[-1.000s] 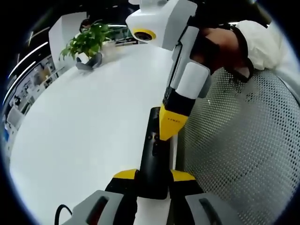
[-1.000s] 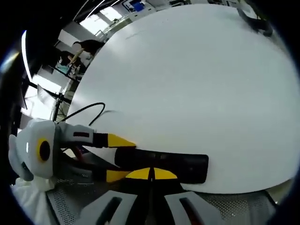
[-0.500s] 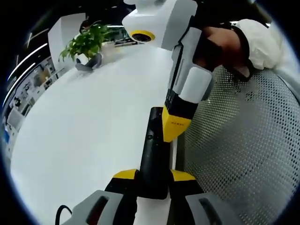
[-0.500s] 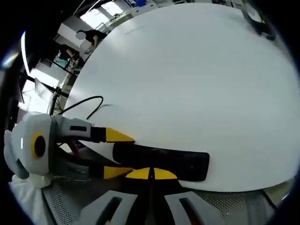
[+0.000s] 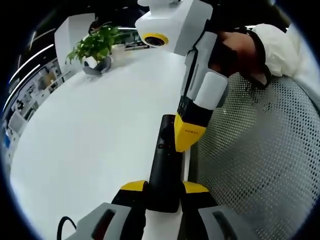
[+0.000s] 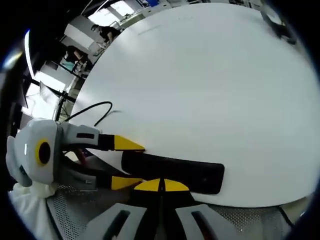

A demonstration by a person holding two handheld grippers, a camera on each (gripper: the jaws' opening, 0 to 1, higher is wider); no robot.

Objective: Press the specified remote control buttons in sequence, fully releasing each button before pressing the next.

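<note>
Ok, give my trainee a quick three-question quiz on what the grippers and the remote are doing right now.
1. True or false: the left gripper is clamped on one end of the black remote.
2. What part of the right gripper meets the remote: A) closed yellow tip, B) white body, C) cable?
3. What green thing stands at the white table's far end?

Key: 1 true. 2 A. 3 a potted plant.
</note>
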